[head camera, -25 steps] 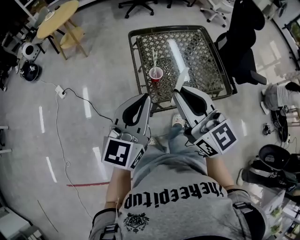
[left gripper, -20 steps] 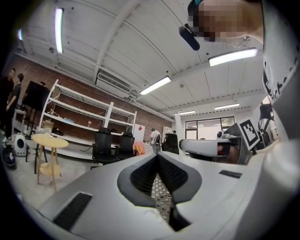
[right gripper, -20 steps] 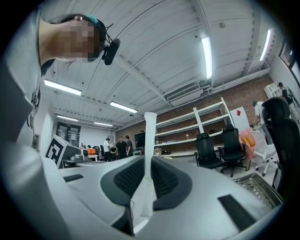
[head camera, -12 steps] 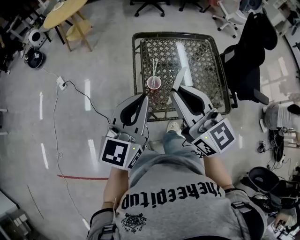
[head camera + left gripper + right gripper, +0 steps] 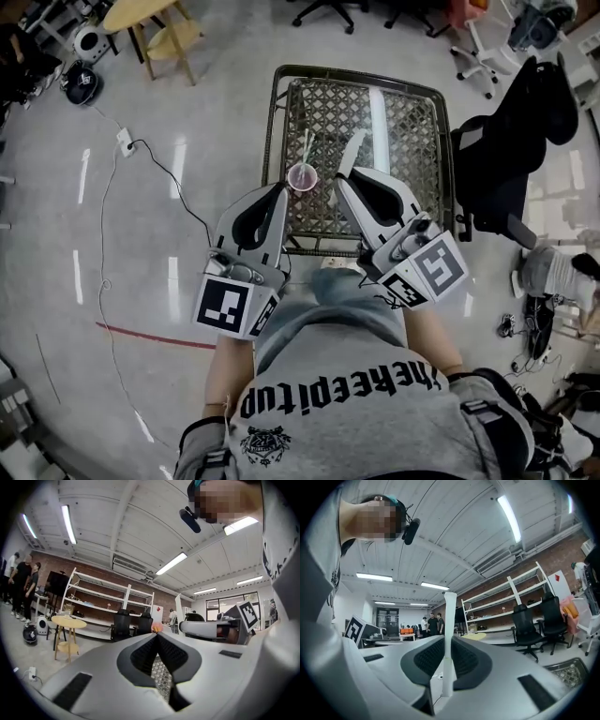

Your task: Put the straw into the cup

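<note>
A red cup (image 5: 302, 176) stands near the front left of the lattice-topped table (image 5: 412, 141), and a pale straw (image 5: 307, 150) leans out of it. My right gripper (image 5: 341, 178) is shut on a white straw (image 5: 352, 156) that sticks up and forward just right of the cup. In the right gripper view that white straw (image 5: 449, 620) rises upright out of the right gripper (image 5: 448, 638). My left gripper (image 5: 279, 191) is shut with nothing in it, just left of and short of the cup. From the left gripper (image 5: 157, 635) a reddish blur shows just past the tips.
A black office chair (image 5: 511, 150) stands right of the table. A round wooden table (image 5: 141, 13) is at the far left, and a power strip with its cable (image 5: 125, 142) lies on the floor. Several people (image 5: 432, 623) stand far off by the shelves.
The person has stepped toward the table. Both grippers now reach its front edge, on either side of the cup. The right gripper still holds the straw.
</note>
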The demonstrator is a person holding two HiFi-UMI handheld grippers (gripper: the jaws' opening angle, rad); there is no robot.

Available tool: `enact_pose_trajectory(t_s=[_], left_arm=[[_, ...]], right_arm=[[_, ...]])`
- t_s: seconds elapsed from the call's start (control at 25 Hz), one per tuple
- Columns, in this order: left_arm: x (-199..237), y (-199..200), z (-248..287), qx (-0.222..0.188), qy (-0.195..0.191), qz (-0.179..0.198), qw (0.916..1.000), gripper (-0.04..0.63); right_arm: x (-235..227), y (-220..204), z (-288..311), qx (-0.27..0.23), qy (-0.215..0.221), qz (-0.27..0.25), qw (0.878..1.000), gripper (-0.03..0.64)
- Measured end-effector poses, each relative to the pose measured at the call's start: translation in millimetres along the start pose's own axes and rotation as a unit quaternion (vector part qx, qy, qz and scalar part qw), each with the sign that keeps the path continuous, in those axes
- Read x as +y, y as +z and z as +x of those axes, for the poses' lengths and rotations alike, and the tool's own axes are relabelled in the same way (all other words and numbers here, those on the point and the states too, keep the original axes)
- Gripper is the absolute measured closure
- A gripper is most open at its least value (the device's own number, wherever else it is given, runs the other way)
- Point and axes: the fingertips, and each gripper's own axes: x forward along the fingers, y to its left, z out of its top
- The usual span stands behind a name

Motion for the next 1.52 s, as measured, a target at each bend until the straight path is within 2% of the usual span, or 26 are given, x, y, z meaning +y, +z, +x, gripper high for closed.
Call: enact_pose_trajectory(t_s=[0.36,0.84,1.24,1.52], left_arm=[[6,-5,22,-0.004,0.072,-0.007,0.9974,0.574],[2,-7,24,-0.004,0.157,-0.005,0.9876,0.574],[1,-3,20,-0.015,0.179,-0.01,0.9836,0.574],[13,-13,19,-0.001,0.183,-0.012,0.983,0.574]], right_arm=[[-29,-6,16,0.019,0.067,0.006,0.998,0.548],[-44,-19,30,0.035,0.147,0.023,0.988,0.548],[-52,-39,44,0.044,0.156,0.036,0.986,0.548],[-56,-62,64,0.057,0.147,0.042,0.987,0.548]])
